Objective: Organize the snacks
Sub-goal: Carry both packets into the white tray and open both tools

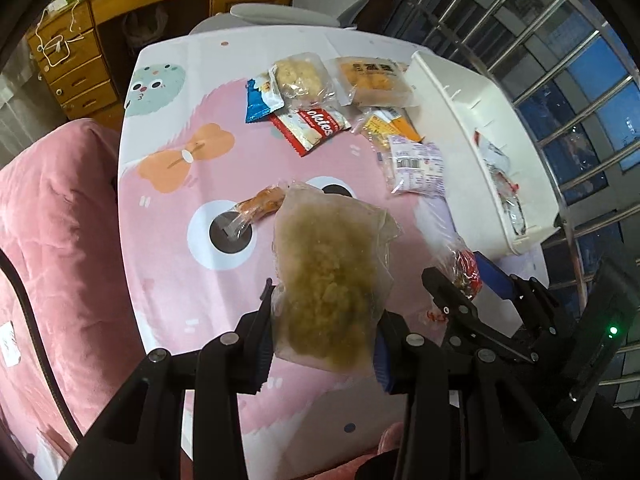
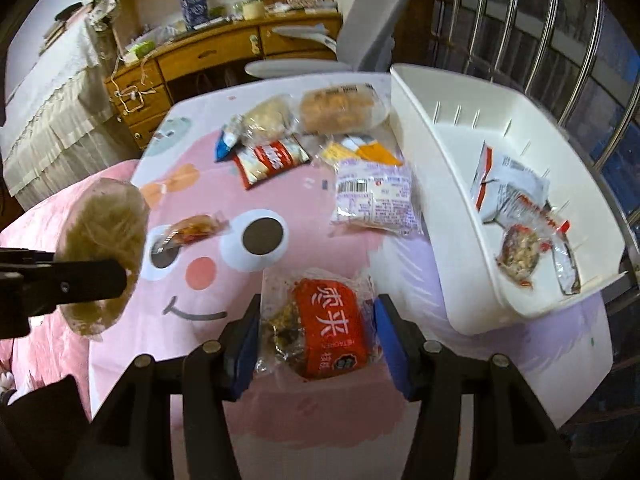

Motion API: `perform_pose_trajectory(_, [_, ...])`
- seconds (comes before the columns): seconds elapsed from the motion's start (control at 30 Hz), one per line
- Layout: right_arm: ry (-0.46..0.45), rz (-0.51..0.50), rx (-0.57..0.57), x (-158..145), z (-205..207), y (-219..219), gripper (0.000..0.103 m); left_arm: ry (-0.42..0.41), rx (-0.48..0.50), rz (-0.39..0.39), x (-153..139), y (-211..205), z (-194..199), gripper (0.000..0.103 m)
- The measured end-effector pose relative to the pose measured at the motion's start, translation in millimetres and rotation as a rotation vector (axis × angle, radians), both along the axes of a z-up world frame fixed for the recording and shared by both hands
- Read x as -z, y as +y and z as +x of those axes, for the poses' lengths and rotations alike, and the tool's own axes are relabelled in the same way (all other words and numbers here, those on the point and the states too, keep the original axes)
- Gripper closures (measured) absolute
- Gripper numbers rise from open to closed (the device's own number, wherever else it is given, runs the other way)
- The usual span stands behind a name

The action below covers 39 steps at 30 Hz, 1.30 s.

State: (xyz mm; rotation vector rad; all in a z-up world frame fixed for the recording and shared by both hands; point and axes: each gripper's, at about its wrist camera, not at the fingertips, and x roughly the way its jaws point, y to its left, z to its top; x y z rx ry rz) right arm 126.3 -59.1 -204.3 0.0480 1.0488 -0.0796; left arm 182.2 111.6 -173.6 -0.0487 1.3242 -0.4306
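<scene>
We clamp clear crumbly-cake pouch [image 1: 326, 280] w/ left gripper [image 1: 322, 340], red-label packet [image 2: 328, 328] w/ right gripper [image 2: 316, 340], both bound for white plastic bin [image 2: 452, 216].

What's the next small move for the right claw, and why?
Probably carry it over the white plastic bin and release. The right claw already has the red-labelled clear snack packet between its pads, the bin sits just beyond to its right, and two packets already lie inside.
</scene>
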Motion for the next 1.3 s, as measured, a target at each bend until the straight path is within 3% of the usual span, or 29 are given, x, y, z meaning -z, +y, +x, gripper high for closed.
perform_pose_trajectory(0.27, [-0.096,0.048,-0.009,-29,-24,0,0.048,-0.081,0.062,-0.039,-22,-12,-21,0.064])
perform_pose_trajectory(0.53, [-0.121,0.090,-0.003,-45,-32,-23,0.048,-0.139,0.101,-0.045,-39,-40,-28,0.064])
perform_pose_trajectory(1.03, [-0.186,0.120,-0.086,-99,-15,-130,0.048,-0.235,0.038,-0.107,-93,-139,-17,0.064])
perform_pose_trajectory(1.3, [-0.215,0.155,-0.147,-109,-3,-187,0.048,-0.250,0.019,-0.117,-101,-199,-13,0.064])
